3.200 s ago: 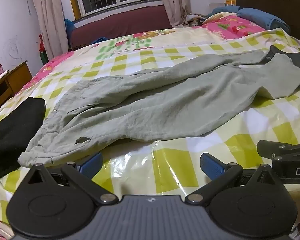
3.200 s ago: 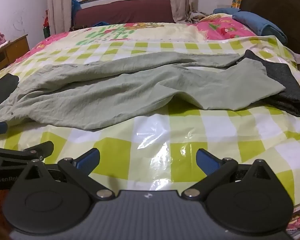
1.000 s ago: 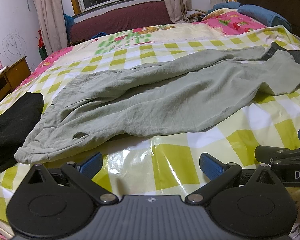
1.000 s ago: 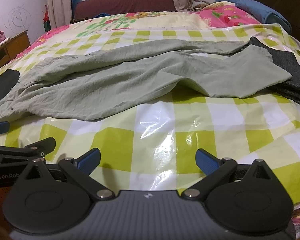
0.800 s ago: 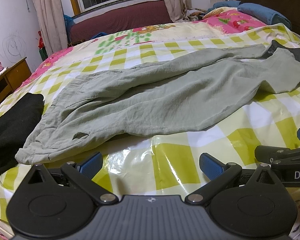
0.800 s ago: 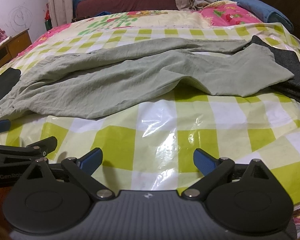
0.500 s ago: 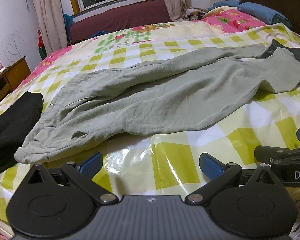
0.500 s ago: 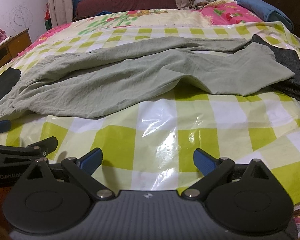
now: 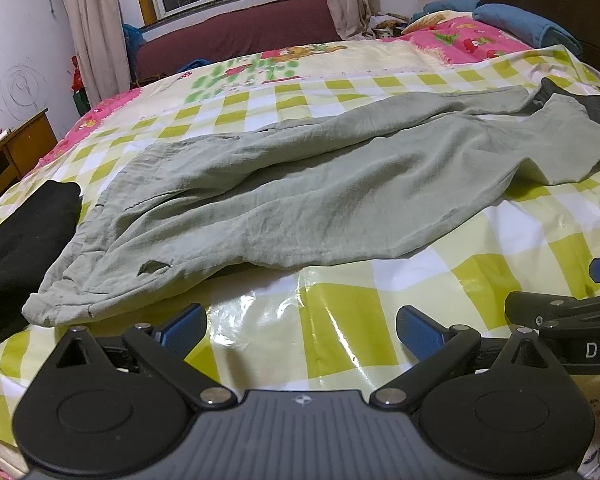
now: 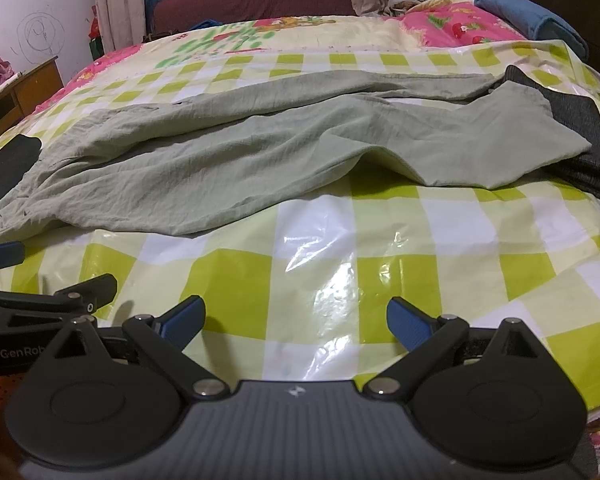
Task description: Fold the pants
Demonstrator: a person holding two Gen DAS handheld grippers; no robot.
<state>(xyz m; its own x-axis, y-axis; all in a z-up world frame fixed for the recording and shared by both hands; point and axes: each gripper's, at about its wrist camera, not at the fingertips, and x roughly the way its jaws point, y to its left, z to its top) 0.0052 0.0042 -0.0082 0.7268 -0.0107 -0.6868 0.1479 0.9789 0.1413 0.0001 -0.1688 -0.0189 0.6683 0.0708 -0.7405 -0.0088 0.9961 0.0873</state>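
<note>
Your pants point(image 9: 300, 196) are laid out lengthwise across the bed point(image 9: 340, 320), waistband at the left end next to a black garment point(image 9: 16, 240), leg cuffs off to the right where they overlap a dark grey folded piece point(image 10: 580, 140). They're on top of a glossy green-and-white checked plastic cover, which looks slick, so expect the cloth to slide a bit when you drag it.

Both claws are hanging back at the near edge of the bed, not touching anything. Your left claw point(image 9: 300, 326) is spread wide with nothing between the blue pads, sitting just short of the waistband corner. Your right claw point(image 10: 296, 320) is also wide apart and empty, facing the middle of the near leg. Makes sense as a starting stance: one hand lined up for the waist end, the other for the leg end.

The fabric looks like thin, crinkly sage-green cotton or linen, soft and floppy, lots of fine wrinkles. The two legs aren't stacked neatly; the near one lies partly over the far one and humps up near the cuff. I'd guess nothing is folded yet, and that hump wants flattening first or the fold will come out lumpy.
</note>
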